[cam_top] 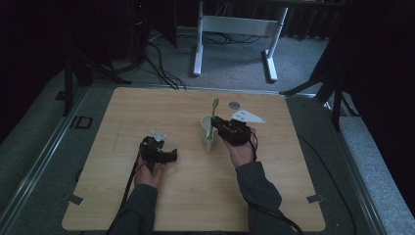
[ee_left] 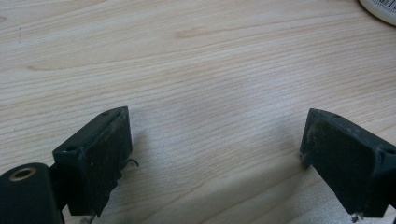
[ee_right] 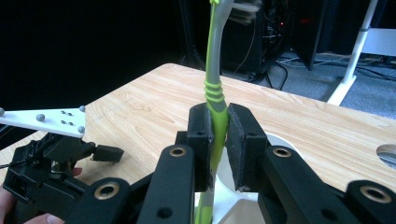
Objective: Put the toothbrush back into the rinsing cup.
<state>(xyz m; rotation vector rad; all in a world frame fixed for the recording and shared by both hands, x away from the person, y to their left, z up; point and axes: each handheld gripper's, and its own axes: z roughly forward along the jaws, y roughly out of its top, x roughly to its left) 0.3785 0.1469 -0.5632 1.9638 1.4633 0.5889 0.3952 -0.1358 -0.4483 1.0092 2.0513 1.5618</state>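
Observation:
A green toothbrush (cam_top: 213, 115) stands upright with its lower end inside a white cup (cam_top: 205, 133) near the middle of the wooden table (cam_top: 122, 117). My right gripper (cam_top: 218, 127) is shut on its handle just above the cup's rim. In the right gripper view the two jaws press the toothbrush (ee_right: 215, 93) between them at my right gripper (ee_right: 218, 116), with the cup (ee_right: 245, 198) below. My left gripper (cam_top: 169, 155) rests low over the table to the left of the cup. Its jaws stand wide apart at my left gripper (ee_left: 215, 135), with bare wood between them.
A small round hole (cam_top: 234, 104) sits in the table behind the cup. A white edge of the cup (ee_left: 380, 9) shows at the top right of the left gripper view. White desk legs (cam_top: 198, 49) and cables lie on the floor beyond the far edge.

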